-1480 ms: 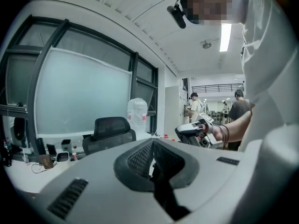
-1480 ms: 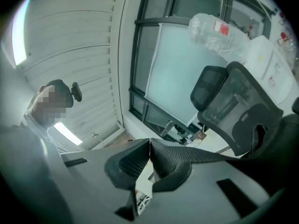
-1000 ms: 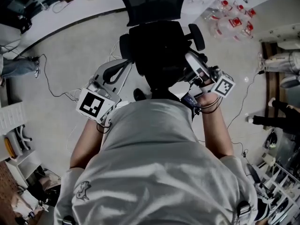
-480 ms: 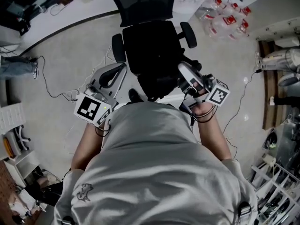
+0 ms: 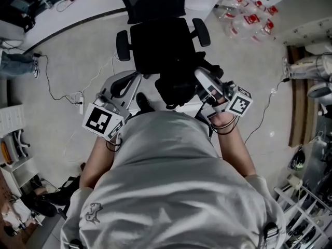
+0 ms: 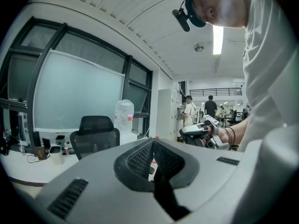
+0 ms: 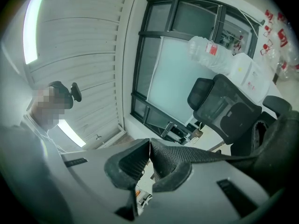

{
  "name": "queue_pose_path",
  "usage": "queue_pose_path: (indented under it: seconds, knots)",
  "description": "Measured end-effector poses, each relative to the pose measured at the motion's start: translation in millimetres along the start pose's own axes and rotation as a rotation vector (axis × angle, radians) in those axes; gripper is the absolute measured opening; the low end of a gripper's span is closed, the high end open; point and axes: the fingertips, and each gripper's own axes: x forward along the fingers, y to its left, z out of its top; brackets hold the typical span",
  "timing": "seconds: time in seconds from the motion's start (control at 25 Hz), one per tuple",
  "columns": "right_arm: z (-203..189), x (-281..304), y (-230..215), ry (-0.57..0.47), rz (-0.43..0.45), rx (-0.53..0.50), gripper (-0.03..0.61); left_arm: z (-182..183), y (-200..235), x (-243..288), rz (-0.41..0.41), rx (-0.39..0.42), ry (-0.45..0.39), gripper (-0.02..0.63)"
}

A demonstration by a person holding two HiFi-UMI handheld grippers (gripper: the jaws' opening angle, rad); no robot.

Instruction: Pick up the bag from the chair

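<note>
A person point(image 5: 171, 191) in grey is looking down and holding one tool in each hand. The left tool point(image 6: 153, 143) is pointing out over the floor point(image 5: 78, 66) with its jaws pressed together. The right tool point(image 7: 148, 141) is pinching a black woven strap point(image 7: 205, 155) tight between its jaws. The strap is running off to the side, to the black bag point(image 5: 179, 84). The bag is hanging between the two tools, just in front of the black chair point(image 5: 161, 40), and I cannot tell if it is touching the front edge of the seat. The chair is standing on the pale floor. Past the chair, clear water bottles point(image 5: 249, 19) with red labels are lying in a bunch, and a curved white tabletop point(image 6: 18, 171) is carrying small cups point(image 6: 55, 153)
</note>
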Motion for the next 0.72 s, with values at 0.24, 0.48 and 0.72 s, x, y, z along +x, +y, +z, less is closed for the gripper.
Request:
queue_pose_path:
  seconds: [0.24,0.48,0.72]
  knots:
    - [-1,-40,9,0.019,0.003,-0.023,0.034,-11,-42,-13,0.045,-0.015,-0.001,0.012]
    - [-2,-71,20,0.037,0.01,-0.024,0.034,-15,-79,-24,0.072,0.003,0.012,0.012]
    - [-18,-92,37,0.029,0.008,-0.008,0.034,-13,-88,-49,0.107,0.011,0.028,0.012]
